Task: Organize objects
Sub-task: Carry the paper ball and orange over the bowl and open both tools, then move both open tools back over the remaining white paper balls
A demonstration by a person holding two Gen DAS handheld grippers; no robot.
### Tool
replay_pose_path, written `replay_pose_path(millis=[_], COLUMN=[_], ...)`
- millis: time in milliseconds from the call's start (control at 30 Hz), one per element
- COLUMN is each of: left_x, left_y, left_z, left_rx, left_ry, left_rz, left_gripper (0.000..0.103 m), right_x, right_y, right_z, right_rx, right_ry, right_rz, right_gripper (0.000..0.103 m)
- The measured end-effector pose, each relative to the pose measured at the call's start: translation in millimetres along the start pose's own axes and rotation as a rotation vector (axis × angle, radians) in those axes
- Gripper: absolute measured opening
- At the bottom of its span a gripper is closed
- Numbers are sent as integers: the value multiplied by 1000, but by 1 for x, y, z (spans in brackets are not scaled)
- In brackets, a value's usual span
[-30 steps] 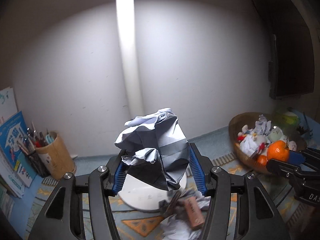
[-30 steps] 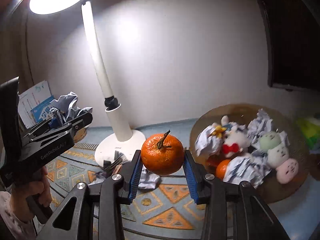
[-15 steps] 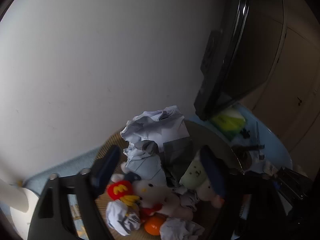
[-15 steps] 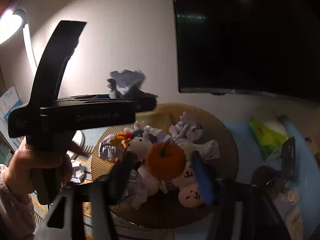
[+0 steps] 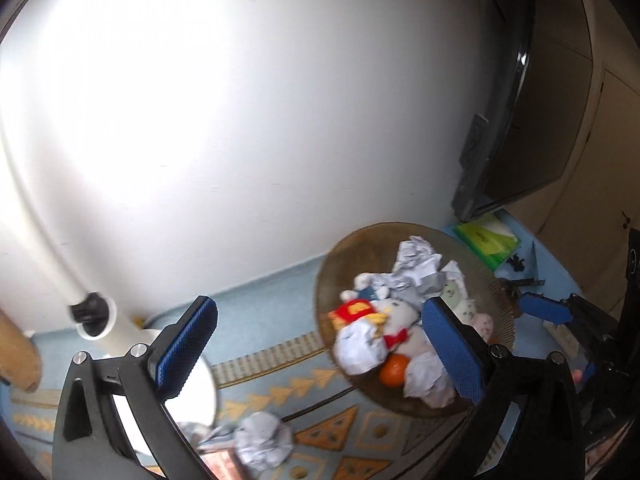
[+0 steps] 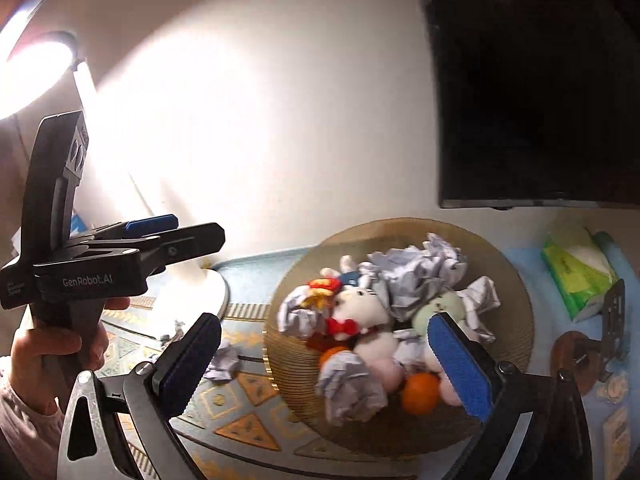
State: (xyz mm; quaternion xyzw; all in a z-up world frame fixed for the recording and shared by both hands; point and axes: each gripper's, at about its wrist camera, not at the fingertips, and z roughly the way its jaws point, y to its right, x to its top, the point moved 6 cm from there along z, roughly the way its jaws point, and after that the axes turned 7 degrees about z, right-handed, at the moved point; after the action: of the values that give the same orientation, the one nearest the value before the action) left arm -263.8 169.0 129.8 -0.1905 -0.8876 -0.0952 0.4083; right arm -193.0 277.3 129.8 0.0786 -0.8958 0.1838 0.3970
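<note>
- On the left wrist view, a blue mat (image 5: 280, 312) with orange triangles covers the table, and a white wall (image 5: 240, 120) stands behind it.
- The left gripper (image 5: 320, 352) has just been opening; its blue pads are wide apart with nothing between them.
- The round brown basket (image 5: 332, 280) sits to the right, full of paper balls, soft toys and an orange (image 5: 394, 370).
- One crumpled paper ball (image 5: 262, 442) lies on the mat outside the basket, near the white lamp base (image 5: 192, 392).
- A green tissue pack (image 5: 486, 240) lies beyond the basket, under a dark screen (image 5: 512, 100).
- On the right wrist view, the right gripper (image 6: 324, 368) has also just been opening; its pads are wide apart and hold nothing.
- The basket's rim (image 6: 520, 300) is near the wall; the mat to its left has open room.
- A hand (image 6: 60, 344) holds the left gripper's black handle, which reads "GenRobot.AI".
- The lamp (image 6: 32, 68) shines bright at the top left.
</note>
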Motion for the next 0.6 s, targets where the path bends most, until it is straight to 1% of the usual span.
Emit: replay_pose_path(millis=[100,167,267,300,367,433,467,533,567,600], left_x=[-24,-49,-101,-119,-155,-186,-198,-213,-217,-219], left_y=[-31,-45,-64,-72,-75,-78,-75,-79,-83,-87], left_z=[-31,-45,-54,-54,-44,-36,-31,-22,-19,-17], left_rx=[102,134,176,180,171,155,131,178,193,186], left_ry=[-12,-31,-75,-96,-142,-194,-217,-251,-255,-244], left_rz=[4,14,13,5,-4,2,8,33,30,10], left_gripper=[102,102,102,102,102,102,101,102,102,102], right_x=[-14,-33,-72,-86,-114,-137,-144,-152,-153,-153], right_y=[-42,-63,-80,-83,-91,-98,-100,-95,-93,-92], right_z=[7,17,40,50,67,83,89,101,106,109], right_rx=[10,12,14,9,-7,-24,-42,-111,-118,-100], right_ry=[-15,-40,-99,-124,-174,-200,-202,-209,-212,-210], right_rz=[-66,-103,-122,-125,-140,-177,-195,-209,-202,-187], right_gripper=[103,103,103,103,103,103,103,103,103,103])
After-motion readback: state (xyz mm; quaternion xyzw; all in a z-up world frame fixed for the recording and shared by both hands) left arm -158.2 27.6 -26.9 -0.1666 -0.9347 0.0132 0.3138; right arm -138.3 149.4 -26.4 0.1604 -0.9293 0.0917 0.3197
